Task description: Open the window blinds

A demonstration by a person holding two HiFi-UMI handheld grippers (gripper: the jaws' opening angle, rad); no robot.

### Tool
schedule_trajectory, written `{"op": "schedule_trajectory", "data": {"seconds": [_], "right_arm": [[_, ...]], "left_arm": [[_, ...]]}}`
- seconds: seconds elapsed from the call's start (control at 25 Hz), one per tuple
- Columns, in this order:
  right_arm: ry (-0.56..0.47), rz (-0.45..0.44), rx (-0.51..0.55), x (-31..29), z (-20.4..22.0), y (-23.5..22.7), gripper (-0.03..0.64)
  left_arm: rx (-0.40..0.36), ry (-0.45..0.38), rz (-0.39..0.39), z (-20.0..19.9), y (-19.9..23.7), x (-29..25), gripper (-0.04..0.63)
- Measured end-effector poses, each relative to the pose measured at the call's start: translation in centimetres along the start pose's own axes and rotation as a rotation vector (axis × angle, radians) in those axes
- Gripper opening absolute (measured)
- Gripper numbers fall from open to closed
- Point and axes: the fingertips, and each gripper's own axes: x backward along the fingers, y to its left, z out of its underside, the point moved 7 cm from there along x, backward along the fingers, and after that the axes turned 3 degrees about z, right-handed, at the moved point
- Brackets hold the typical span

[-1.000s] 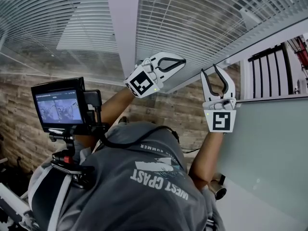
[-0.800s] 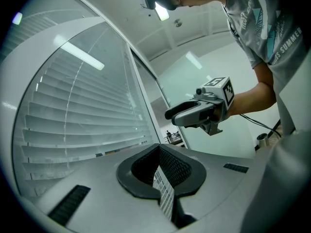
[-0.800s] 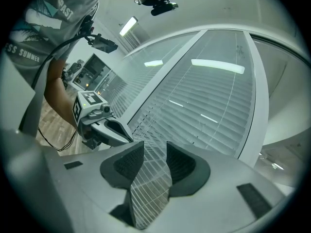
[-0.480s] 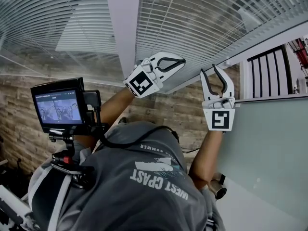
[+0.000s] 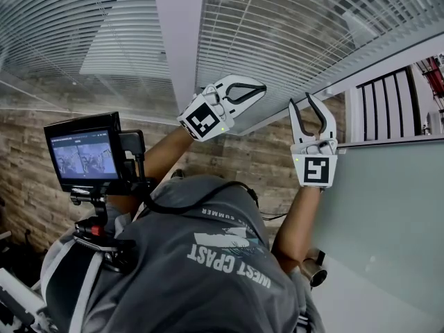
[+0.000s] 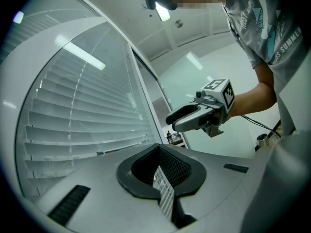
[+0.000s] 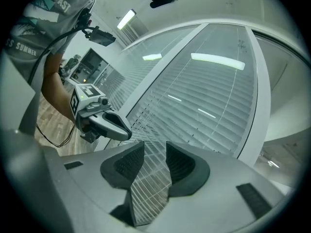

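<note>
Two grippers are hovering just short of the window blinds (image 5: pixel 291 26), and as far as the head view is showing, neither is touching a slat. Those blinds are hanging lowered across the panes on either side of the white mullion (image 5: pixel 177 40). Their slats are tilting, with dark gaps between them, but I cannot judge how much light they are passing.

The left gripper (image 5: pixel 263 87) is pointing sideways along the face of the blind, its forearm angling out from the chest. Its jaws are meeting at the tips and gripping nothing. The right gripper (image 5: pixel 301 100) is pointing straight at the slats on a stretched forearm. Its jaws are standing narrowly apart, with only slats showing through the gap.

No wand or cord is showing in any view, so this pose is fitting both a reach toward the control and a drawing-off with the slats already turned. Working that control well is likely meaning gripping it squarely and moving along its own line, never pinching a slat.
</note>
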Motion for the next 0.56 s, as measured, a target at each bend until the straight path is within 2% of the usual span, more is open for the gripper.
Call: {"op": "schedule_trajectory", "data": {"seconds": [0.56], "right_arm": [[0.029,0.002,0.001,0.16,0.32,0.17,0.137]], "left_arm": [[0.0,-0.003,0.003,-0.01,-0.1,0.05,0.003]]}}
